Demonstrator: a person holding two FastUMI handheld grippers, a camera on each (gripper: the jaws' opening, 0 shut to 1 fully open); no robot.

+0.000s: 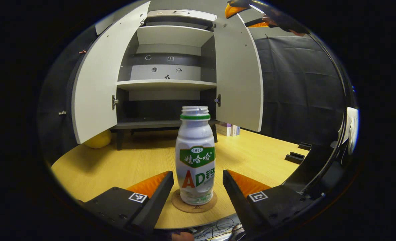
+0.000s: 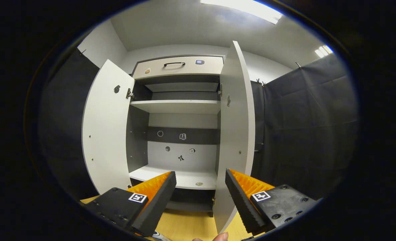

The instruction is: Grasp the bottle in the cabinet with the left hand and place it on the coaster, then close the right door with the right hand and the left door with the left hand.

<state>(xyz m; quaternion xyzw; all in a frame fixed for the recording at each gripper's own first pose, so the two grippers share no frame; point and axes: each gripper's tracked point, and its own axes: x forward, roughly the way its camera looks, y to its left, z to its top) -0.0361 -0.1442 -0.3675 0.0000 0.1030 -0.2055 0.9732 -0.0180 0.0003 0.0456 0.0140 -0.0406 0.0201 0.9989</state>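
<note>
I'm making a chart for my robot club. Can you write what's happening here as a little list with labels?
Bottle: upright on the coaster, on the wooden table
Left tongs: open, one finger on each side of the bottle, not touching it
Right tongs: open, empty, pointing into the cabinet
Left door: open
Right door: open
Done: bottle placed
Left to do: close both doors

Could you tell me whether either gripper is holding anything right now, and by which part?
Nothing is held. The left gripper is open around the bottle on the coaster; the right gripper is open too.
</note>
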